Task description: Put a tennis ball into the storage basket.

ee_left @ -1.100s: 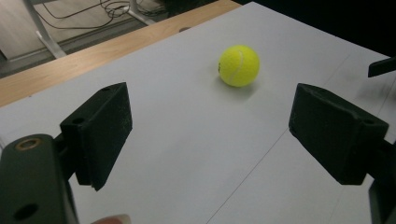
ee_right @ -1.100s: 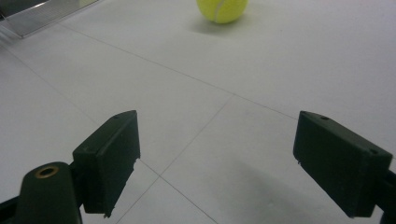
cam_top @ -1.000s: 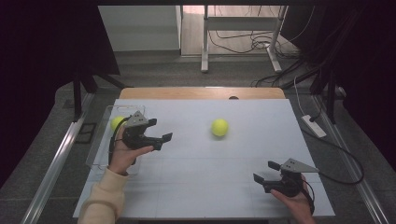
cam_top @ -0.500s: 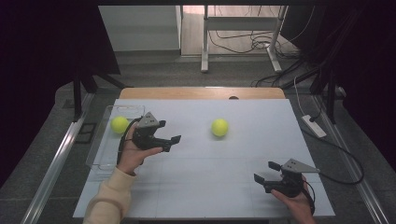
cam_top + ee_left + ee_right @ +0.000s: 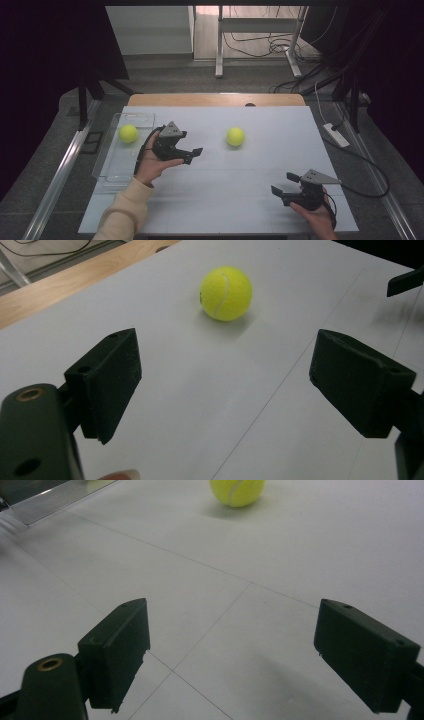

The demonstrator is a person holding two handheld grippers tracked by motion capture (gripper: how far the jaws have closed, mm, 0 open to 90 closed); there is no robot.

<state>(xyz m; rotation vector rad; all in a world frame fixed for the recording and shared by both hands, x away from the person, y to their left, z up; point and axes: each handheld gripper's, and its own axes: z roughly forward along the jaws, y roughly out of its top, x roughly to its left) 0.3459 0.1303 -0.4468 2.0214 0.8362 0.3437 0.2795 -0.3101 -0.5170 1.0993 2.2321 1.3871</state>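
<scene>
Looking down from the high view, I see a second tennis ball [image 5: 128,133] in the clear tray [image 5: 112,172]. My left gripper [image 5: 191,154] faces the counter's [image 5: 260,200] tennis ball [image 5: 235,136]; fingers [image 5: 107,382] apart, empty. Right gripper [image 5: 286,184] likewise.

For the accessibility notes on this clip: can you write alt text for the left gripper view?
Two open black jaws of the left gripper frame a yellow tennis ball lying ahead on the white table surface, with nothing between the jaws. A strip of wooden table edge runs across the top left.
</scene>
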